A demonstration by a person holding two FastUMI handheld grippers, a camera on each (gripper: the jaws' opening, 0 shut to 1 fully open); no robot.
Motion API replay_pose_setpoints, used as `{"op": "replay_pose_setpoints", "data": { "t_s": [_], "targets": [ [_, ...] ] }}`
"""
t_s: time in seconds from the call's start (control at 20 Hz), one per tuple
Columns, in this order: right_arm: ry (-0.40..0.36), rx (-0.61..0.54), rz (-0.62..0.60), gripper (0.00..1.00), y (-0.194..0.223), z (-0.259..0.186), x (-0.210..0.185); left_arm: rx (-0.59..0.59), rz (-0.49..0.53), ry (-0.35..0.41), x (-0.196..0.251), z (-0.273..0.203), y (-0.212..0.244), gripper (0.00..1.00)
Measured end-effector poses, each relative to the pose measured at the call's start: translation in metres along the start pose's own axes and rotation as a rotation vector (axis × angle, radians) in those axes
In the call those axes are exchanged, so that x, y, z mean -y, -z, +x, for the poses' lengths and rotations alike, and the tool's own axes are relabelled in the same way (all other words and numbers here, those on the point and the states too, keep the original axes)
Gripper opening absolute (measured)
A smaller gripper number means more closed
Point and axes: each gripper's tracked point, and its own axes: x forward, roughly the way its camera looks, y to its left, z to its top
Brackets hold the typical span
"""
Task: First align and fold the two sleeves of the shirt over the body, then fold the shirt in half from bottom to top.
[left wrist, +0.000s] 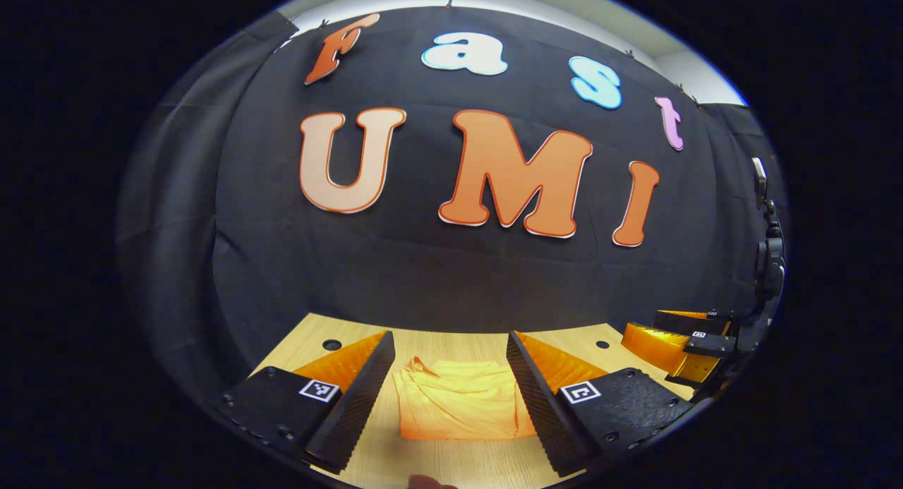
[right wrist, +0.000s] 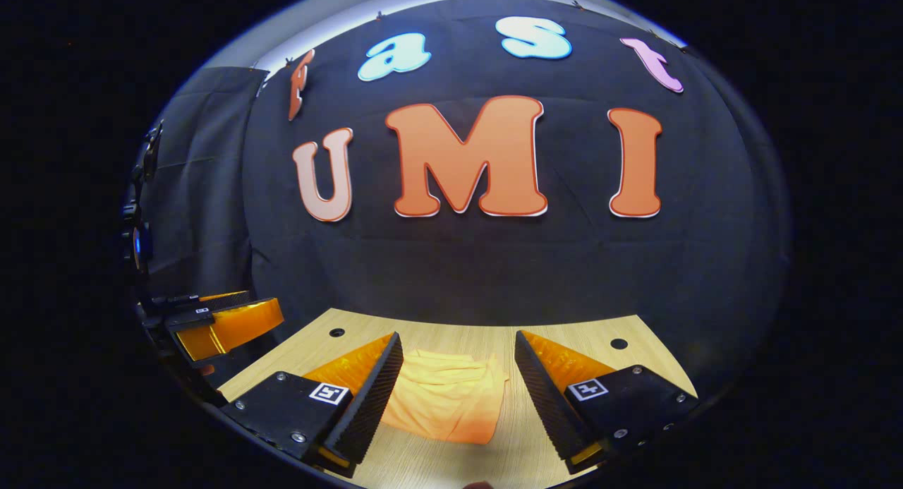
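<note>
Open wooden surface (left wrist: pixel 451 468) around a folded orange shirt (left wrist: pixel 457 401), black cloth wall behind.

Bare wood lies on every side of the shirt, giving passage. Both tools hang above it, jaws spread wide: left tool (left wrist: pixel 451 376), right tool (right wrist: pixel 458 376). The wall closes off the far edge.

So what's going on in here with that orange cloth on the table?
A person is folding an orange shirt using two hand-held grippers. The shirt lies on the wooden table as a compact folded bundle. The left hand-held gripper and the right hand-held gripper both hover above it with jaws open, holding nothing, so the folding looks finished or nearly so.
</note>
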Motion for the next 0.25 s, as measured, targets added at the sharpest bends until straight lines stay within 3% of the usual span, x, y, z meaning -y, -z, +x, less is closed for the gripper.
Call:
{"op": "replay_pose_setpoints", "data": {
  "t_s": [0.25],
  "targets": [
    [-0.03, 0.069, -0.037, 0.97, 0.008, -0.034, -0.011, 0.061, 0.058, 0.001, 0.02, -0.037, 0.017, 1.0]
  ]
}}
